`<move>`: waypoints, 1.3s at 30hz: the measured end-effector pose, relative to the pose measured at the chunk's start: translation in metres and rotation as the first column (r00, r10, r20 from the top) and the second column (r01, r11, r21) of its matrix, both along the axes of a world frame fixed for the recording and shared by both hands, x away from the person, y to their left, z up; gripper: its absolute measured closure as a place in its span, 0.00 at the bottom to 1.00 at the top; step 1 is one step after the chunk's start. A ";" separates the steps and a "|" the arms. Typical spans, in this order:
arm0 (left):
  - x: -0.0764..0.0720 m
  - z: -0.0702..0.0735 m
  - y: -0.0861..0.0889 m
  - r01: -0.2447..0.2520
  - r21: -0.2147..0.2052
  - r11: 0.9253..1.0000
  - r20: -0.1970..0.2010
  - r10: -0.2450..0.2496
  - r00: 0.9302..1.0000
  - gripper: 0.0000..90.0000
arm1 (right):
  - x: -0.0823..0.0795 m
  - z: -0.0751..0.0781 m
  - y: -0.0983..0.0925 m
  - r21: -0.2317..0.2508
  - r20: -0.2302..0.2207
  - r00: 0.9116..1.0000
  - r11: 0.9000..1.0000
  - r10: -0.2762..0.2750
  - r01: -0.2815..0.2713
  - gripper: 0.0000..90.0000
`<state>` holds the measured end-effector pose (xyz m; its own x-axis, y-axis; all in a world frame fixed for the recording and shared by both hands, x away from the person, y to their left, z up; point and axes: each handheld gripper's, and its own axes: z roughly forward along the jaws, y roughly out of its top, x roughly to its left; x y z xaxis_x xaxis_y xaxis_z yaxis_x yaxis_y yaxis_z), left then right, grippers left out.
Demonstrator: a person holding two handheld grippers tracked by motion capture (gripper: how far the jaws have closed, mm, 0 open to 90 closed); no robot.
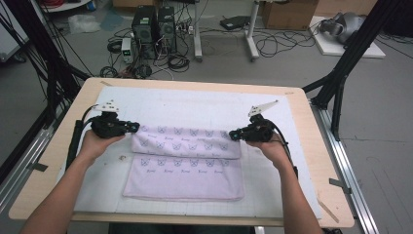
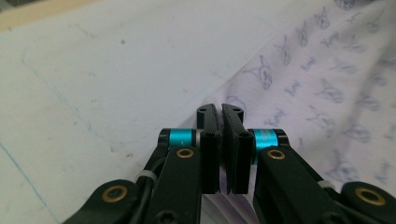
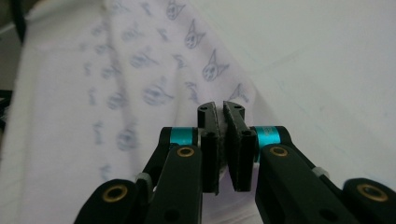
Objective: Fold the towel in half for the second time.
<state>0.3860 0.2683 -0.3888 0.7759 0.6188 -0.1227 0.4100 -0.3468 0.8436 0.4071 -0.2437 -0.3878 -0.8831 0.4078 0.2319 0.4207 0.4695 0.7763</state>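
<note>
Left tongs (image 1: 130, 127) and right tongs (image 1: 234, 133) clamped on opposite corners of folded-over towel (image 1: 187, 161) flap, towel stretched between them on bench (image 1: 311, 146). Grip thin, at very edge. Risk: uneven pull slips corner, skews fold.

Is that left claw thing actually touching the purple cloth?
Touching. In the high view the left gripper meets the cloth's lifted corner; in the left gripper view its shut jaws pinch the cloth's edge.
</note>
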 end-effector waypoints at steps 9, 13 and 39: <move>-0.084 -0.006 0.016 0.085 0.008 0.996 0.062 -0.086 0.994 0.74 | -0.084 0.017 -0.018 0.105 0.093 0.992 0.990 0.084 -0.094 0.79; -0.091 -0.007 0.016 0.083 0.037 0.996 0.057 -0.085 0.995 0.67 | -0.096 0.011 -0.025 0.090 0.094 0.994 0.994 0.055 -0.063 0.73; -0.083 -0.016 -0.001 0.074 0.098 0.992 -0.005 -0.074 0.997 0.81 | -0.088 -0.028 0.004 -0.098 0.113 0.992 0.994 0.062 -0.051 0.86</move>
<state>0.3031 0.2676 -0.4049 0.8198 0.5689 -0.0651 0.3812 -0.4574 0.8034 0.3194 -0.2400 -0.4162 -0.9240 0.3719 0.0893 0.3011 0.5633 0.7694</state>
